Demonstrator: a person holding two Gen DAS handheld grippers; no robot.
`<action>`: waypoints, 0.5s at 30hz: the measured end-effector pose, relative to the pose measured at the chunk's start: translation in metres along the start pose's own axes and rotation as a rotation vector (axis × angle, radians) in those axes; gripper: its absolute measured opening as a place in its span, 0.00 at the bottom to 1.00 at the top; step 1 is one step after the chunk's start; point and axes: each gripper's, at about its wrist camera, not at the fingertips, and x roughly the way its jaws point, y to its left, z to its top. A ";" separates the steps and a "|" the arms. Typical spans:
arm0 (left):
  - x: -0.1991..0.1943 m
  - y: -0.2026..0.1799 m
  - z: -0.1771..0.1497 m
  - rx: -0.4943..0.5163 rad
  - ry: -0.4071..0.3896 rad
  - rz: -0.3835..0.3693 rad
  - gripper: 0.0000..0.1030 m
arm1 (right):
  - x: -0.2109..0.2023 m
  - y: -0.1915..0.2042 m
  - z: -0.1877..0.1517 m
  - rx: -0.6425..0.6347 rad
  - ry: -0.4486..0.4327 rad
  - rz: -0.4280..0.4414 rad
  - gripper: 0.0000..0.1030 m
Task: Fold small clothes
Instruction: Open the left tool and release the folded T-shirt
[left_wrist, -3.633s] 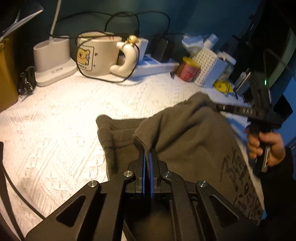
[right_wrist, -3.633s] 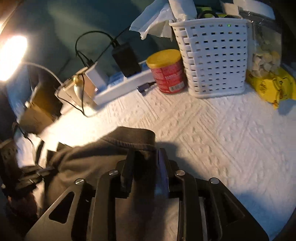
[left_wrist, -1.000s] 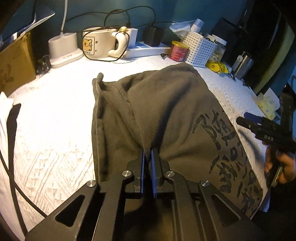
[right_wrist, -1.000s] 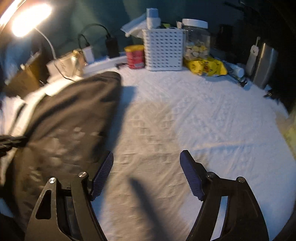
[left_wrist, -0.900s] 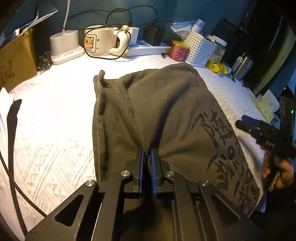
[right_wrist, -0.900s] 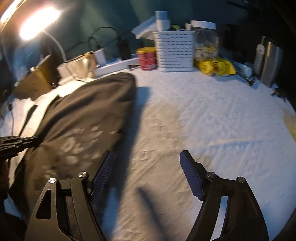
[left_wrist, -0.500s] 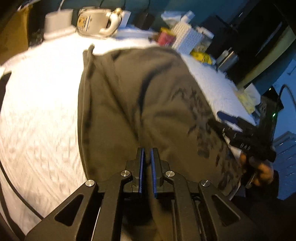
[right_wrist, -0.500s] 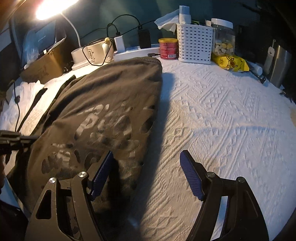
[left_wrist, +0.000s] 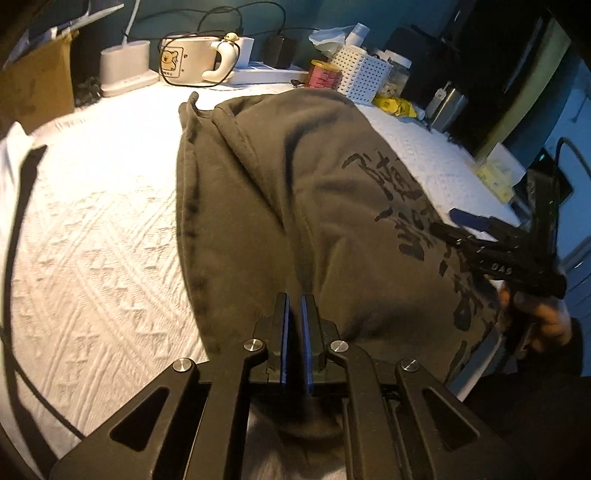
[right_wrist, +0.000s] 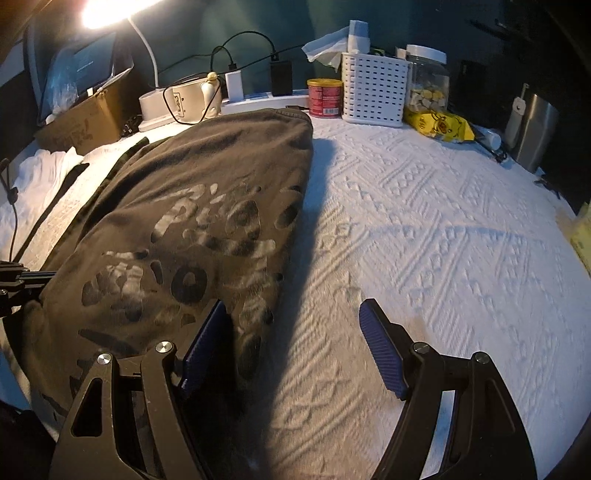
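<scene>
The dark olive-brown fleece garment with black printed lettering (left_wrist: 295, 206) is lying spread along the white knit-patterned cloth covering the counter (left_wrist: 92, 236), its far end reaching toward the clutter at the back and its near end hanging past the counter's front edge. The left gripper (left_wrist: 294, 321) is pinching a raised ridge of the garment's near edge, its jaws pressed together with the cloth caught between the blue pads. The right gripper (right_wrist: 290, 350) is hovering with its jaws spread wide; the garment's printed right edge is lying just under and beside the left-hand pad (right_wrist: 205, 347), while the other pad is standing over bare white cloth, so nothing is being gripped. In the left wrist view the right gripper (left_wrist: 495, 243) is showing at the garment's right side, held by a hand (left_wrist: 543, 317).

Behind the garment are standing a red can with a yellow lid (right_wrist: 325, 96), a white perforated plastic basket (right_wrist: 373, 86) and a cream bear-print mug (left_wrist: 188, 62).
</scene>
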 end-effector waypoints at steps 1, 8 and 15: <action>-0.001 -0.001 0.000 0.006 0.001 0.024 0.07 | -0.002 -0.001 -0.002 0.000 -0.001 0.001 0.75; -0.014 -0.015 0.005 0.041 -0.039 0.193 0.50 | -0.006 -0.004 -0.007 0.013 0.006 0.022 0.76; -0.043 -0.024 0.018 0.042 -0.232 0.203 0.92 | -0.010 -0.011 -0.008 0.027 0.011 0.065 0.76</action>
